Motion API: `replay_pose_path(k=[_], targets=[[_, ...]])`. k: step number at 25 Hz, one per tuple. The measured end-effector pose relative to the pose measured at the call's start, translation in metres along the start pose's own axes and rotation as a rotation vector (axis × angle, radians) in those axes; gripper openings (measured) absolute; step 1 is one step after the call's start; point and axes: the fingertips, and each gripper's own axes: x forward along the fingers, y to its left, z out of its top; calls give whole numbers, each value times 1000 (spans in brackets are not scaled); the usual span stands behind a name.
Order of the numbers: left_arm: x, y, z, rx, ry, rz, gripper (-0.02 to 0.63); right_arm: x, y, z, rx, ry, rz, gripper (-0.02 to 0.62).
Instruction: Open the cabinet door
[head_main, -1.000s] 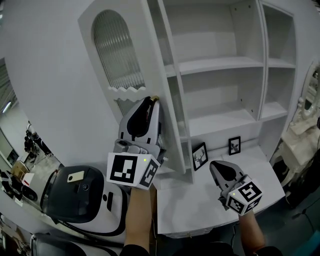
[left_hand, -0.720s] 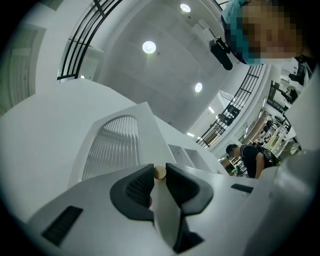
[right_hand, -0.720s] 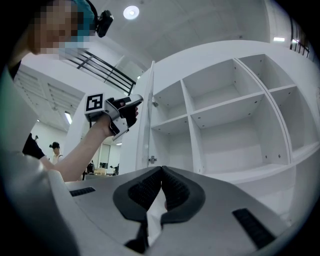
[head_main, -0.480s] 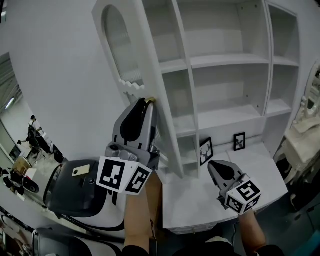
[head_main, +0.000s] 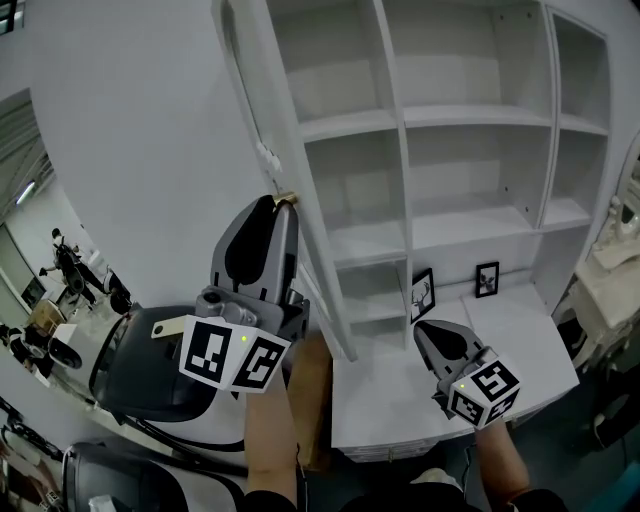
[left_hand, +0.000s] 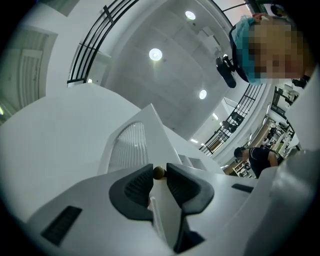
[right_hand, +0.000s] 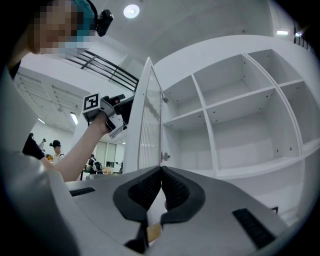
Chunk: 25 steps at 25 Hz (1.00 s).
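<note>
Left gripper (head_main: 281, 206) opening, brass knob (left_hand: 158, 173) between fingertips, at near edge of cabinet door (right_hand: 142, 125); right gripper (right_hand: 161, 172) closed, empty, farther right.

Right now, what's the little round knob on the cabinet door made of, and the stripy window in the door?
Knob: looks like metal, brass-coloured with a dull shine.
Stripy window: a ribbed pane that lets light through, glass or plastic, I can't tell which.
Door around it: smooth white paint, probably wood underneath.
</note>
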Motion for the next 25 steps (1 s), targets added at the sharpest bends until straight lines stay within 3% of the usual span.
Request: replay_pose_path(k=[6,11,17,22,25], targets=[[-21,20,13,24,-6,60,100,8,18,1,-1,1,27,18],[-40,35,24,138,6,144,84,17,40,-2,-7,9,64,18],[-60,57,31,109,-3,200,67,23,59,-9,5,13,100,18],[-75,77,35,172,21,293,44,25,70,-10,18,20,115,18],[-81,86,36,168,34,312,38,26,81,-12,18,24,127,18]])
